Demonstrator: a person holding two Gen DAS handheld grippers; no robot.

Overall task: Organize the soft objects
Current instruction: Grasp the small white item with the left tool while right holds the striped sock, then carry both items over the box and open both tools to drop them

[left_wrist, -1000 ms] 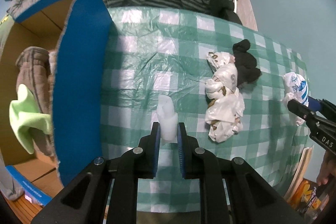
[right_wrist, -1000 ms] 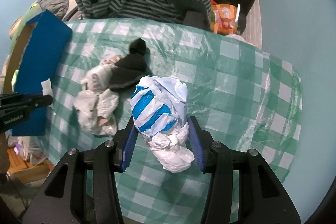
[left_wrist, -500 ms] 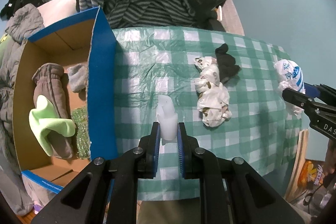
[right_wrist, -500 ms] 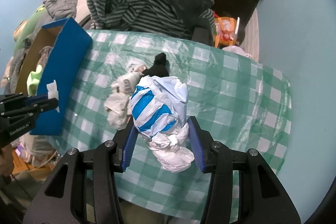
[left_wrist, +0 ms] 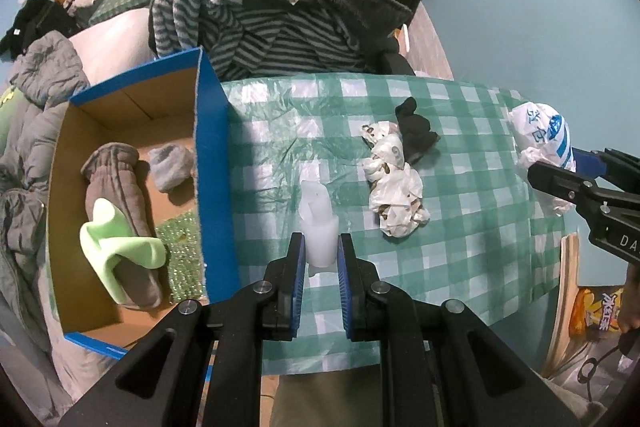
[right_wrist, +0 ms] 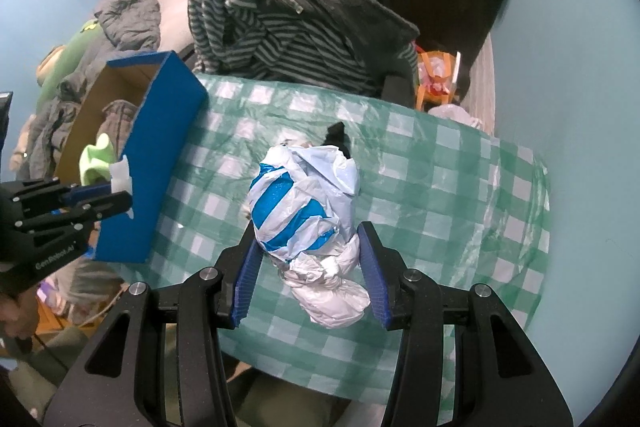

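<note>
Nearby, printed bag (left_wrist: 394, 183) beside black sock (left_wrist: 416, 129)

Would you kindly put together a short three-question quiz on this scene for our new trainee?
1. True or false: the left hand-held gripper is shut on a small white foam piece.
2. What does the right hand-held gripper hold? A) a black sock B) a blue-and-white striped plastic bag C) a green cloth
3. Fill in: the light green cloth lies inside the blue ____.

Key:
1. True
2. B, the blue-and-white striped plastic bag
3. Cardboard box
</note>
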